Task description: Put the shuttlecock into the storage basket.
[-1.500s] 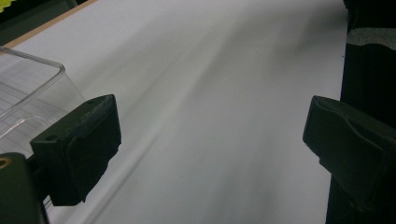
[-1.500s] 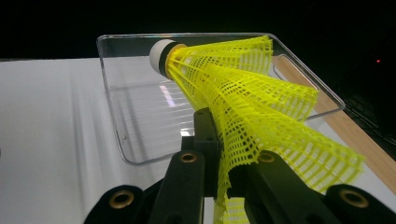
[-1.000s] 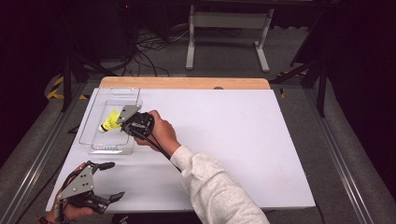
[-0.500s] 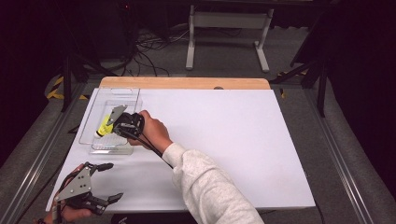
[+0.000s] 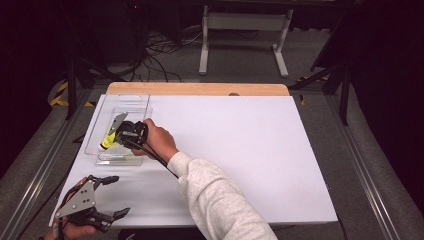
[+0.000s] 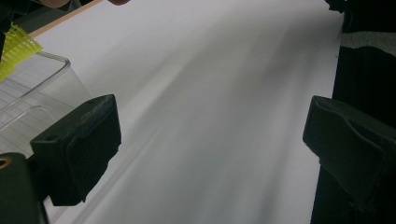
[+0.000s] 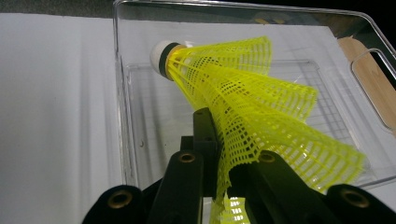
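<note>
The table [image 5: 250,145] wears a smooth, matt white sheet, with a pale wooden strip bare along its far edge. The tray [image 7: 126,116] is clear, glossy plastic. The shuttlecock [image 7: 233,93] has a yellow plastic mesh skirt and a smooth white cap. The right claw [image 7: 219,154] is matt black, its brass-coloured rivets shining; the sleeve [image 5: 220,200] is soft grey knit.

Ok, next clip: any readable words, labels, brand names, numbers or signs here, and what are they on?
None: no text can be read.
The yellow shuttlecock, the clear plastic tray, the white table sheet and both grippers, left and right, show no print.
</note>
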Demonstrator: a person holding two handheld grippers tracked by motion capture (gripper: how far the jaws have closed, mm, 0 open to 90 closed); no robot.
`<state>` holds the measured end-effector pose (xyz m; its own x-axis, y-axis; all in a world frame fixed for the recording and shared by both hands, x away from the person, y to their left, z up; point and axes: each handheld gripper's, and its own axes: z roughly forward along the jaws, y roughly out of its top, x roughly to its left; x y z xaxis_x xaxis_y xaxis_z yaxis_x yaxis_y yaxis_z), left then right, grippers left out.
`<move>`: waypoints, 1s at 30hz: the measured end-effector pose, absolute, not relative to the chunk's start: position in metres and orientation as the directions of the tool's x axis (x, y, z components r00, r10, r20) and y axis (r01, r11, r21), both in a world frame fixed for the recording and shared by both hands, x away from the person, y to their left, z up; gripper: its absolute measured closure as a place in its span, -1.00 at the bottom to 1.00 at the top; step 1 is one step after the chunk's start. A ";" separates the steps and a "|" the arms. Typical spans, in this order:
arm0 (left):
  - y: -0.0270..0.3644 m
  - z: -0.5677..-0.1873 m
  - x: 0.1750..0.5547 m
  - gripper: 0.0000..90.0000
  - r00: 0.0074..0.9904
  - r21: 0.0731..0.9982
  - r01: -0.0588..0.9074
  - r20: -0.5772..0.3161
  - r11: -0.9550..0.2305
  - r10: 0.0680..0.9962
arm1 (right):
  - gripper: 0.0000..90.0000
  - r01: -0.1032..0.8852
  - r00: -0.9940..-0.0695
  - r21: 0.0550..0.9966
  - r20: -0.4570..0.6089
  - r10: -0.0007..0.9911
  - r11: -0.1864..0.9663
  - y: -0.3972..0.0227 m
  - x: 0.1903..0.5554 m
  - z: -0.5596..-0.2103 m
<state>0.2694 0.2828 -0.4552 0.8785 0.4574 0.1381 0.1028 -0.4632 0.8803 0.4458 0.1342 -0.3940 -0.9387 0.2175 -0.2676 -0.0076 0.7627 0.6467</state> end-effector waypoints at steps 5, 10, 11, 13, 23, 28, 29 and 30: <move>0.282 -0.456 0.269 -0.88 0.880 0.880 0.104 0.136 -0.464 0.455 | 0.94 0.010 -0.941 0.645 -0.252 0.225 0.764 0.138 0.447 -0.398; 0.282 -0.456 0.269 -0.88 0.881 0.879 0.105 0.135 -0.465 0.454 | 0.93 0.022 -0.948 0.645 -0.230 0.221 0.764 0.141 0.448 -0.404; 0.282 -0.456 0.269 -0.88 0.880 0.879 0.105 0.136 -0.465 0.454 | 0.93 0.021 -0.948 0.641 -0.232 0.220 0.768 0.142 0.448 -0.405; 0.282 -0.456 0.269 -0.88 0.881 0.880 0.104 0.135 -0.464 0.454 | 0.93 0.032 -0.947 0.639 -0.226 0.227 0.769 0.143 0.449 -0.407; 0.281 -0.456 0.270 -0.88 0.882 0.878 0.105 0.135 -0.468 0.451 | 0.85 0.061 -0.955 0.638 -0.186 0.231 0.768 0.143 0.451 -0.413; 0.281 -0.456 0.271 -0.88 0.883 0.876 0.104 0.137 -0.471 0.450 | 0.83 0.078 -0.956 0.636 -0.171 0.239 0.767 0.142 0.451 -0.416; 0.281 -0.456 0.271 -0.88 0.883 0.877 0.101 0.139 -0.470 0.449 | 0.82 0.083 -0.956 0.639 -0.166 0.243 0.765 0.142 0.452 -0.417; 0.281 -0.456 0.271 -0.88 0.883 0.878 0.104 0.134 -0.467 0.450 | 0.78 0.084 -0.956 0.638 -0.165 0.243 0.765 0.141 0.452 -0.417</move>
